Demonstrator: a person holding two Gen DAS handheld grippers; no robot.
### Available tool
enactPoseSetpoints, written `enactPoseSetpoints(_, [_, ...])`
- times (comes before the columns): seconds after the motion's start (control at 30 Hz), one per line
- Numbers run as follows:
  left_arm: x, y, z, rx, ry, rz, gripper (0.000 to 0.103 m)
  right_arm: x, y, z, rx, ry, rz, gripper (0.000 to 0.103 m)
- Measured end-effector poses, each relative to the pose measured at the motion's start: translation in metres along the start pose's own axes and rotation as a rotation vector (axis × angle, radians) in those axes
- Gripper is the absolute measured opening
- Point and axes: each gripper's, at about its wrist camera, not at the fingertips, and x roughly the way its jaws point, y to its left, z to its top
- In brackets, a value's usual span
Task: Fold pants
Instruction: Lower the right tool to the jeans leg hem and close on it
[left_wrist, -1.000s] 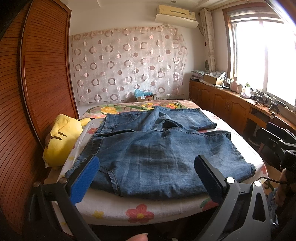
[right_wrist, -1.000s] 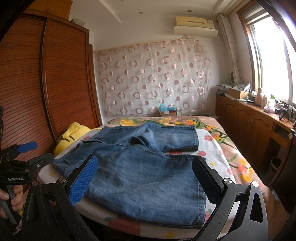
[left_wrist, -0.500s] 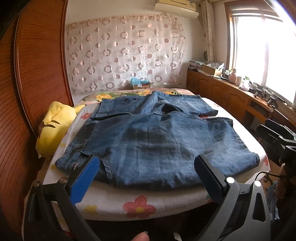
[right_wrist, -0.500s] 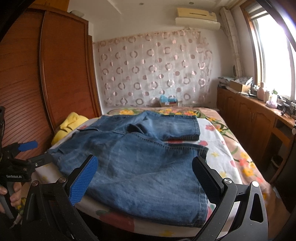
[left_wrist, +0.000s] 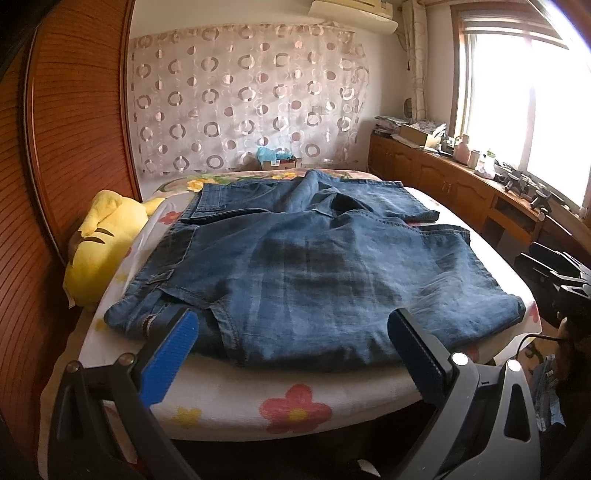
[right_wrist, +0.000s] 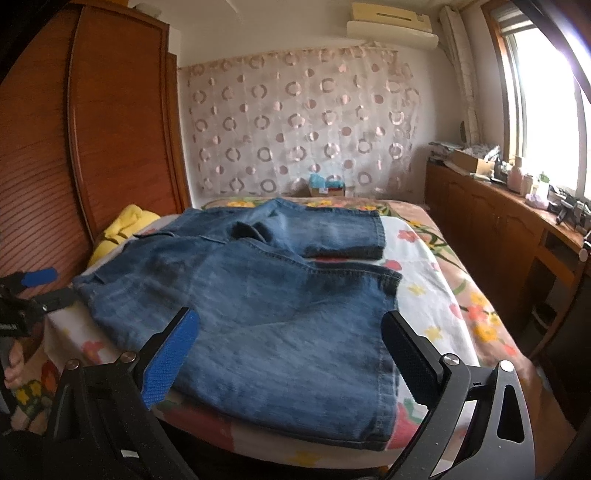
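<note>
The yellow plush toy (right_wrist: 122, 229) is lying mostly hidden behind the jeans (right_wrist: 258, 295); small items on the bench (right_wrist: 535, 192) are perhaps bottles, blurring.

Faded matt denim pants (left_wrist: 317, 273) lie on a flowered cotton sheet (left_wrist: 229, 398) beside glossy ribbed wood panelling (left_wrist: 74, 140).

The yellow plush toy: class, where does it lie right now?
In the left wrist view the yellow plush toy lies at the bed's left edge, between the wooden wardrobe and the denim pants.
</note>
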Motion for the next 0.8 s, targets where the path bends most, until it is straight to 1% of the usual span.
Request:
enactPoseSetpoints(0.17, [0.004, 0.019, -0.003, -0.029, 0.007, 0.012, 0.103, 0.004, -0.008, -0.004, -0.008, 0.03, -0.008, 0.093])
enactPoseSetpoints(0.3, [0.009, 0.029, -0.006, -0.025, 0.027, 0.022, 0.103, 0.008, -0.016, -0.01, -0.008, 0.059, -0.008, 0.09])
enactPoseSetpoints(0.37, [0.011, 0.036, -0.008, -0.026, 0.02, 0.045, 0.103, 0.01, -0.02, -0.014, -0.008, 0.073, -0.008, 0.09])
enactPoseSetpoints(0.53, [0.013, 0.049, -0.01, -0.056, 0.025, 0.053, 0.103, 0.016, -0.032, -0.025, -0.006, 0.133, -0.029, 0.089])
enactPoseSetpoints(0.8, [0.019, 0.055, -0.016, -0.076, 0.045, 0.063, 0.103, 0.018, -0.048, -0.048, 0.006, 0.217, -0.036, 0.088])
